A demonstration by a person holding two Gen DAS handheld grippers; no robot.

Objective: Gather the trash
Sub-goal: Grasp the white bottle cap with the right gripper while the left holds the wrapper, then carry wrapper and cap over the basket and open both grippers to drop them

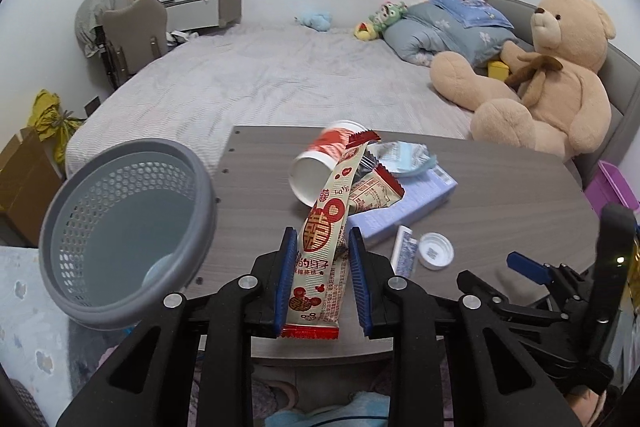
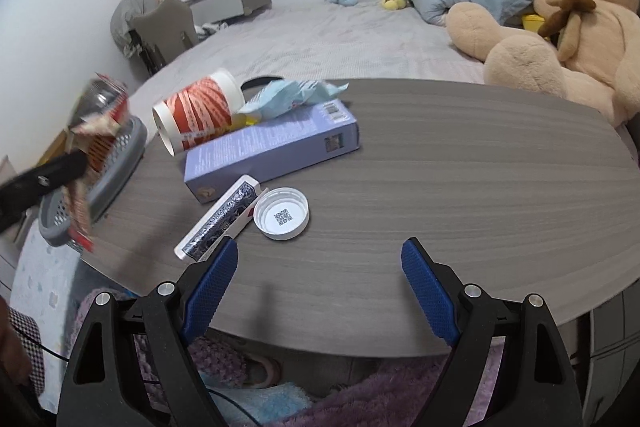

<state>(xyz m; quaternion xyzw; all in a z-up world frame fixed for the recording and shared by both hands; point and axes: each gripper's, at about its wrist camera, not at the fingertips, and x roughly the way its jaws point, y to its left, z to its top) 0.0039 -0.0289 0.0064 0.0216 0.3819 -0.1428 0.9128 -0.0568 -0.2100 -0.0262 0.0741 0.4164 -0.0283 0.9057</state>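
My left gripper [image 1: 323, 241] is shut on a long cream and red snack wrapper [image 1: 320, 255], lifted above the table; the same wrapper [image 2: 86, 163] shows blurred at the left of the right wrist view. A grey perforated bin [image 1: 124, 247] stands at the table's left edge. On the table lie a red and white paper cup [image 2: 196, 113] on its side, a crumpled light blue wrapper [image 2: 292, 97], a lilac box [image 2: 272, 147], a small patterned packet [image 2: 220, 217] and a white lid [image 2: 282, 213]. My right gripper [image 2: 320, 255] is open above the table's near edge, close to the lid.
The wooden table [image 2: 460, 187] stands against a grey bed [image 1: 280, 75] with a big teddy bear [image 1: 552, 75], pillows and small plush toys. A chair [image 1: 136, 31] with clothes is at the far left. Soft purple and blue fabric [image 2: 360, 395] lies below the table's near edge.
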